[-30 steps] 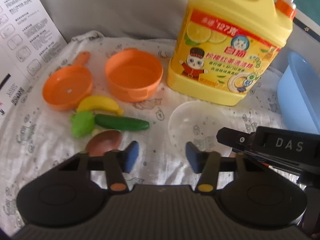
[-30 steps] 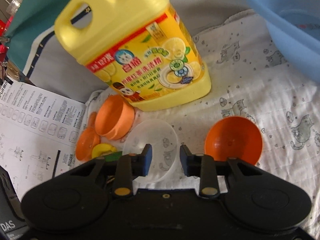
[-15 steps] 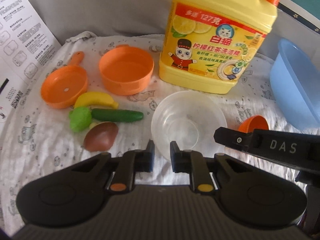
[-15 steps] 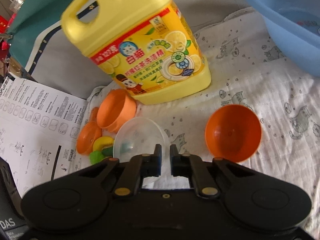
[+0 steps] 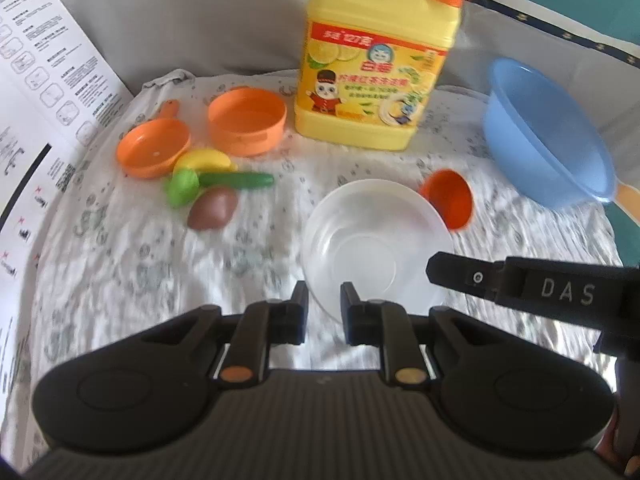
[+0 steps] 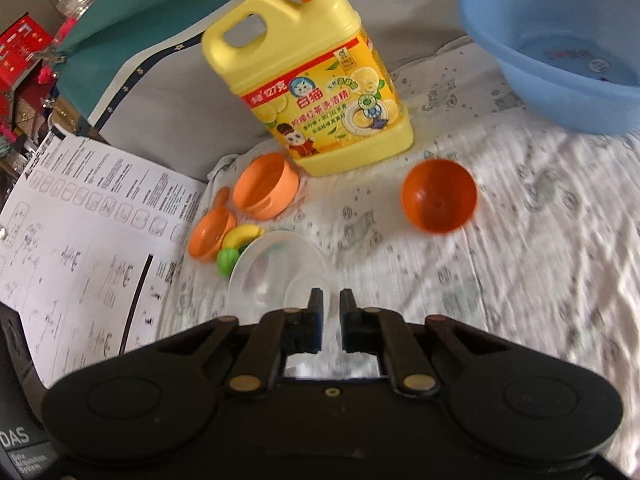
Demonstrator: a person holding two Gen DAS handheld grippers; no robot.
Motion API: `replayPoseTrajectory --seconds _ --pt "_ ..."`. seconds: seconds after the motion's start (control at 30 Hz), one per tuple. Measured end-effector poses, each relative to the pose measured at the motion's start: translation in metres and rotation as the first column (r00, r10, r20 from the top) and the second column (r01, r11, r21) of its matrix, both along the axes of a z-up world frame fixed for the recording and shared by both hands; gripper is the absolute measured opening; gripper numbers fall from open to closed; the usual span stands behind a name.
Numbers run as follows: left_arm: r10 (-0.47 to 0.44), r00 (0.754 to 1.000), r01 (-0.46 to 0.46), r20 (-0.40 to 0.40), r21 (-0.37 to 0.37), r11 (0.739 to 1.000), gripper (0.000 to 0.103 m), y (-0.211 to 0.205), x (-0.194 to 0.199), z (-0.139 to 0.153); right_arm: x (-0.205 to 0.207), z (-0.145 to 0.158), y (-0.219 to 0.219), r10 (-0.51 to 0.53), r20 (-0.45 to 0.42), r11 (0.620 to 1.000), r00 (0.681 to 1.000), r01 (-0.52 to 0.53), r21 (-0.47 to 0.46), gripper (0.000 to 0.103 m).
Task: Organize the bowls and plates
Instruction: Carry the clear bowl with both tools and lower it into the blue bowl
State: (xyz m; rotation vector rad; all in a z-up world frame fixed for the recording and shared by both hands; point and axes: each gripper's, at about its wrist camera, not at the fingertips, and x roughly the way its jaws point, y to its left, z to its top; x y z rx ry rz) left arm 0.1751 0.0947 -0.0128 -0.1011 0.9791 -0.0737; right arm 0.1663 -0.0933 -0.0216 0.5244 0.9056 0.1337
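A clear plastic bowl is held between both grippers above the white cloth. My left gripper is shut on its near rim. My right gripper is shut on its other rim; the bowl also shows in the right wrist view. The right gripper's body enters the left wrist view at the right. A small orange bowl lies tilted on the cloth just beyond the clear bowl, also in the right wrist view. An orange round bowl and an orange pan sit at the back left.
A yellow detergent jug stands at the back. A blue basin sits at the right. Toy banana, green fruit, cucumber and brown potato lie left of centre. A printed sheet lies at the left.
Both grippers closed on the clear bowl's rim and lifted it back from the jug. The views pulled back, so more cloth and the blue basin show.
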Motion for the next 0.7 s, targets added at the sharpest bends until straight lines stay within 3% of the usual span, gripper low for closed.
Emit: replayPoseTrajectory --seconds 0.7 --pt "-0.098 0.995 0.099 0.031 -0.03 0.995 0.016 -0.029 -0.139 0.025 -0.156 0.014 -0.016 -0.025 -0.007 1.0 1.0 0.025 0.007 0.009"
